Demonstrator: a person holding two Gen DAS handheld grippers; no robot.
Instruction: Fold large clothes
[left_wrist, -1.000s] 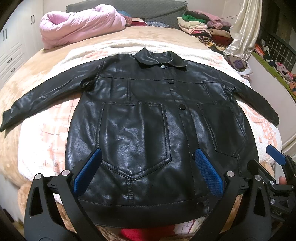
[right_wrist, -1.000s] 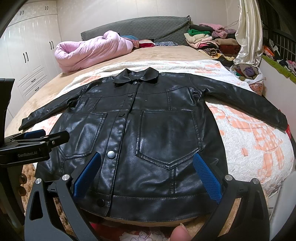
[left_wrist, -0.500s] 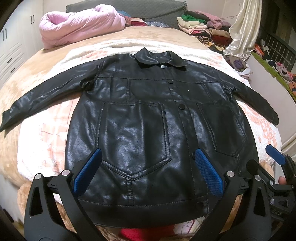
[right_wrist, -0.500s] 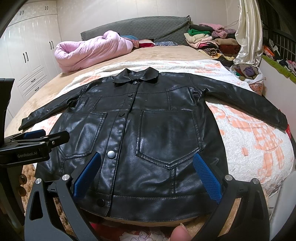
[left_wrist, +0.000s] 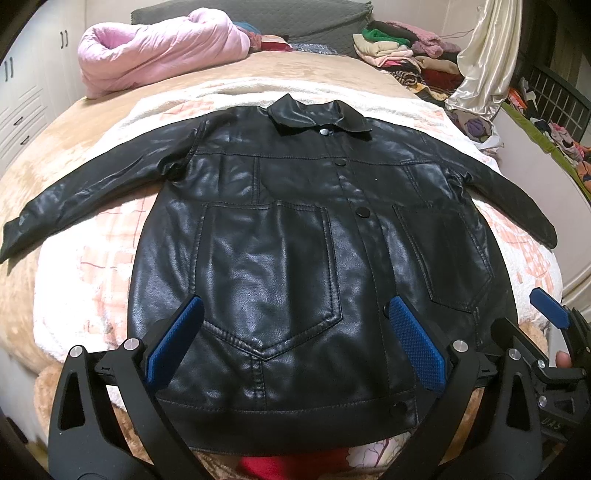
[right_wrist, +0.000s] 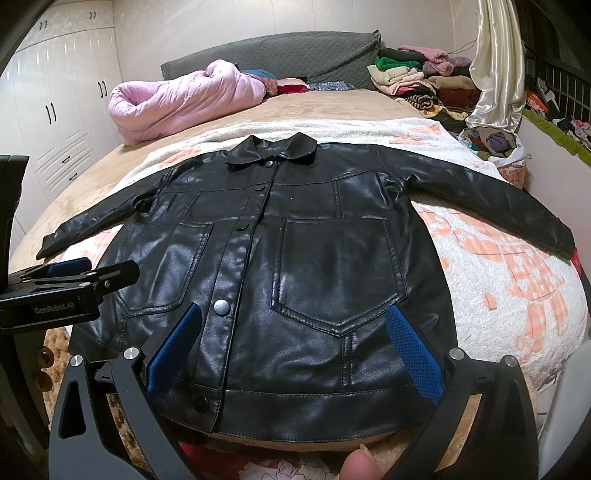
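Both sets of jaws stand wide apart with nothing between their blue pads. The left gripper (left_wrist: 291, 341) hovers above the lower hem on the jacket's pocket side nearest it, and the right gripper (right_wrist: 291, 347) hovers above the hem beside the snap placket; neither touches the garment as far as the views show.

The black leather jacket (left_wrist: 295, 266) lies face up and buttoned on a white and orange patterned blanket (left_wrist: 92, 258) spread over the bed (left_wrist: 48, 177). Its collar (left_wrist: 317, 116) points toward the headboard, its hem toward the cameras, and both sleeves stretch out flat to either side. Two large patch pockets sit on the front, one each side of the placket.

At the far end of the bed rests a rolled pink quilt (left_wrist: 159, 51), and to the right of it a pile of folded clothes (left_wrist: 402, 55). A fingertip (right_wrist: 356, 463) shows at the bottom edge of the right wrist view.
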